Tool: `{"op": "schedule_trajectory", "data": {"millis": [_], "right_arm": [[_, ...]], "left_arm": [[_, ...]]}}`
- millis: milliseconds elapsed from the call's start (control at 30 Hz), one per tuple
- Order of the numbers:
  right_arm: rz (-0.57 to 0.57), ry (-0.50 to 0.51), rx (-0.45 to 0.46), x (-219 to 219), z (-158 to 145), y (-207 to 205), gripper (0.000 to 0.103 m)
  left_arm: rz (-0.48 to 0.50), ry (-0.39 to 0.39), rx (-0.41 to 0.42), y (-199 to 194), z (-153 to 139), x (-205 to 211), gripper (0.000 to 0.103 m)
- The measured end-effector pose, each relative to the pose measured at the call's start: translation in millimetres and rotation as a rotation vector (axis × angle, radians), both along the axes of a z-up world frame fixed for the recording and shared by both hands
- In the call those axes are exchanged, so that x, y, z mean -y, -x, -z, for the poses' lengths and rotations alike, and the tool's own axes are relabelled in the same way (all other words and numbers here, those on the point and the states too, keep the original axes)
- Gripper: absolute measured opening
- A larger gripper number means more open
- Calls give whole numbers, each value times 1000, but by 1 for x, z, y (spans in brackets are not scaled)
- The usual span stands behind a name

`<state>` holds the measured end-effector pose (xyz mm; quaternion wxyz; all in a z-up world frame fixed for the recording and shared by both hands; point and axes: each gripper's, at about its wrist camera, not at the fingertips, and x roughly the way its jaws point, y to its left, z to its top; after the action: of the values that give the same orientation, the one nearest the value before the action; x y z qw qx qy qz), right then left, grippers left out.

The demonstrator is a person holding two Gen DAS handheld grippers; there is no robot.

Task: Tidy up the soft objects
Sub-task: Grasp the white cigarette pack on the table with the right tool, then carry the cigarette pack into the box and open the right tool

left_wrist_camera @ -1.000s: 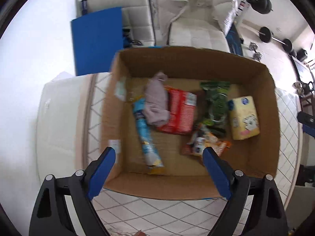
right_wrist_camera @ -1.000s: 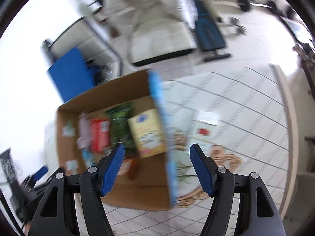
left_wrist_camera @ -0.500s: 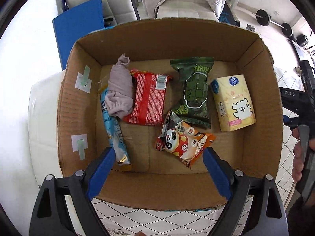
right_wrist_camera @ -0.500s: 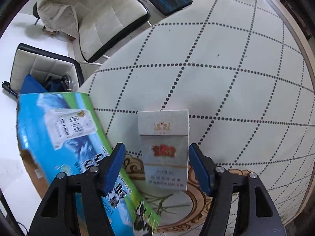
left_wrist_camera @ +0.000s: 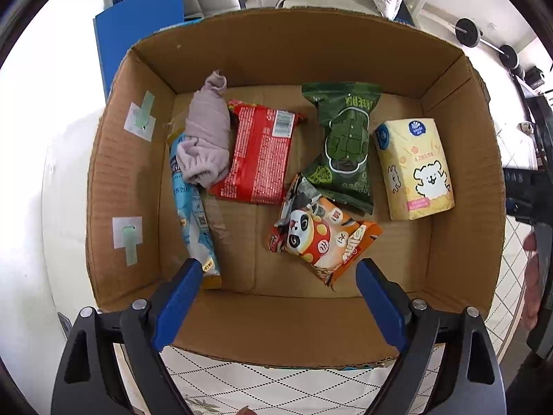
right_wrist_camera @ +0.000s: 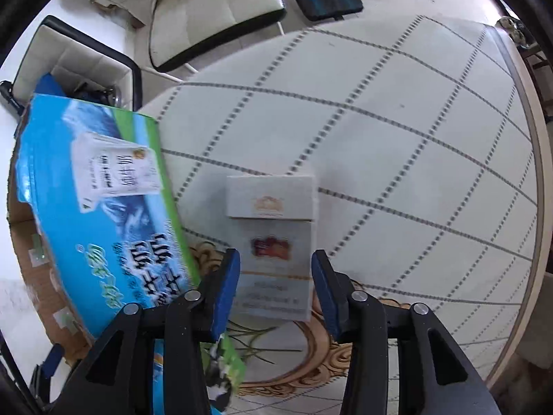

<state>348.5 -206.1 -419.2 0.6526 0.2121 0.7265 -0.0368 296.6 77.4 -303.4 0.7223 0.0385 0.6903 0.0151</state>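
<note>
In the left wrist view an open cardboard box (left_wrist_camera: pixel 124 186) holds a lilac rolled cloth (left_wrist_camera: pixel 206 138), a red packet (left_wrist_camera: pixel 259 154), a green packet (left_wrist_camera: pixel 347 141), a yellow tissue pack (left_wrist_camera: pixel 413 167), a panda snack bag (left_wrist_camera: pixel 321 238) and a long blue packet (left_wrist_camera: pixel 191 214). My left gripper (left_wrist_camera: pixel 278 276) is open and empty above the box's near wall. In the right wrist view a white cigarette pack (right_wrist_camera: pixel 273 245) lies on the table. My right gripper (right_wrist_camera: pixel 274 269) straddles its lower half, jaws narrowed close to its sides; contact is unclear.
The box's blue-green printed outer side (right_wrist_camera: pixel 114 214) stands just left of the right gripper. The round table (right_wrist_camera: pixel 397 138) has a dotted diamond cloth. White chairs (right_wrist_camera: pixel 214 10), a blue board (left_wrist_camera: pixel 138 31) and dumbbells (left_wrist_camera: pixel 484 38) are beyond the table.
The left gripper has drawn closer over the box. The right gripper swung away from the box to the table, came down around the cigarette pack, and its jaws narrowed.
</note>
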Motion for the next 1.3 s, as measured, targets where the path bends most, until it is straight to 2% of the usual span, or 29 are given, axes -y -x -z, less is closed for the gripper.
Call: {"op": "schedule_trajectory", "data": {"millis": [133, 233, 400, 567, 800, 900, 933, 1000, 1033, 1100, 1200, 1300], "right_arm": [[0, 54, 20, -12, 2, -13, 50], [14, 42, 21, -10, 2, -14, 50], [97, 52, 67, 12, -5, 6, 50], [97, 36, 80, 6, -5, 1, 50], [-16, 173, 41, -4, -6, -1, 52], [-99, 252, -19, -1, 1, 8, 59], [-101, 249, -57, 4, 8, 14, 59], [-54, 220, -66, 19, 14, 27, 69], [-34, 203, -65, 27, 14, 33, 70], [-46, 209, -61, 34, 13, 44, 69], [-58, 217, -69, 37, 9, 56, 61], [-71, 177, -85, 35, 2, 67, 61]], "left_arm": [[2, -27, 2, 1, 3, 1, 91], [-3, -20, -4, 1, 8, 1, 91], [1, -24, -28, 5, 21, 2, 91], [-1, -21, -38, 11, 27, 3, 91], [0, -15, -39, 13, 26, 3, 91], [-1, 1, -36, 15, 24, 4, 91], [-2, 7, -37, 16, 24, 4, 91], [-5, 19, -41, 19, 24, 4, 91], [-5, 22, -40, 20, 23, 4, 91], [-6, 26, -37, 23, 22, 5, 91], [-5, 34, -35, 28, 22, 7, 91], [1, 46, -5, 34, 14, 10, 91]]}}
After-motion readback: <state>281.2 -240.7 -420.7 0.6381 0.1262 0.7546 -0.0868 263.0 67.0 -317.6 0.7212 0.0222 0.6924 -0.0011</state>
